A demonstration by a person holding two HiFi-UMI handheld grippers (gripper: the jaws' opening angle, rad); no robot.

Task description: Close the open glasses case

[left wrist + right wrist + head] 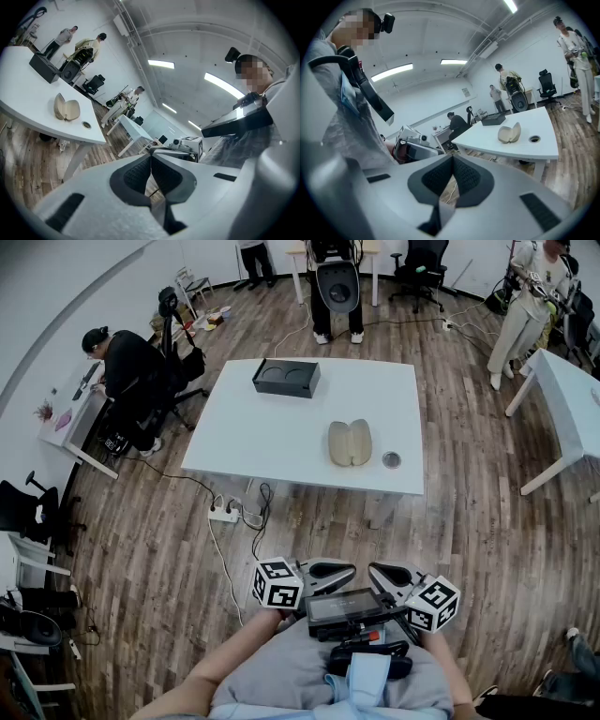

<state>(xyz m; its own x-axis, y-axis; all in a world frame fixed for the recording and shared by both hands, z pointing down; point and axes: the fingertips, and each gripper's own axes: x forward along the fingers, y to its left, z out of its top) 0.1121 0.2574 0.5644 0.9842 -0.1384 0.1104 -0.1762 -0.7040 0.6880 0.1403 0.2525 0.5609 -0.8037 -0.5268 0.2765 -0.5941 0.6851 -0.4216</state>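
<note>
Open glasses case (350,442) on the white counter (272,442), both claws shut and well short of it

The case lies spread in 2 tan halves near the counter's near right edge, just beside a round cable port (391,459); a black box (286,377) sits well apart toward the far side. Between the claws and the case lies only wooden floor (309,531), with a power strip (223,514) and its cables by the counter's near edge. The left claw (351,569) and right claw (374,570) sit close together by the person's body, tips angled toward each other above a dark screen device (345,606) at the chest. Each claw's jaws are pressed together with nothing gripped, pointing roughly level and a little downward
</note>
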